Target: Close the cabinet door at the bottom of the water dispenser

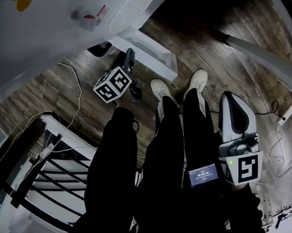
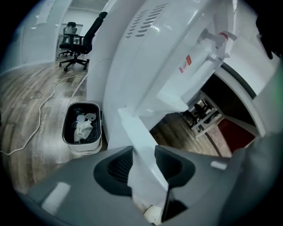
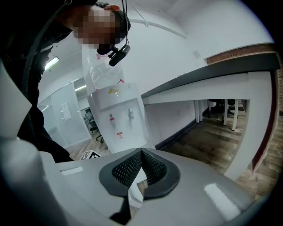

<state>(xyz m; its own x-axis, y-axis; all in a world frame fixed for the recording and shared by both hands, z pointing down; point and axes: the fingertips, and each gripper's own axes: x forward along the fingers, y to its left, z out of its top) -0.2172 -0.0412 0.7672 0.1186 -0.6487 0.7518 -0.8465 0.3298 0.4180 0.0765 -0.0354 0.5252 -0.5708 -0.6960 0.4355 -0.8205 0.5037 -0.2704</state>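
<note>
The left gripper (image 2: pixel 143 148) is reaching low at the foot of the water dispenser (image 2: pixel 177 53), with its jaws standing wide apart. The free edge of the cabinet door (image 2: pixel 135 132) is running straight between them, swung out from the dispenser. Whether either pad is actually pressing on the door, I cannot tell. The right gripper (image 3: pixel 141 151) is hanging back beside the person's leg, well away from the door. Its jaws are meeting at the tips with nothing between them.

The step in hand is probably swinging the door shut. Clamping is likely not needed. It should be enough to lay the flat of one jaw against the door's outer face, close to the free edge and far from the hinge. From there the push should be following the door's arc steadily until the door sits flush. The other jaw should be slipping clear before the gap closes, or it risks getting pinched against the frame.

Counting: one water dispenser, one cabinet door and two grippers. One white bin (image 2: pixel 82 128) is standing on the floor to the left of the left gripper, and at least one office chair (image 2: pixel 82 37) is further off beyond it.
</note>
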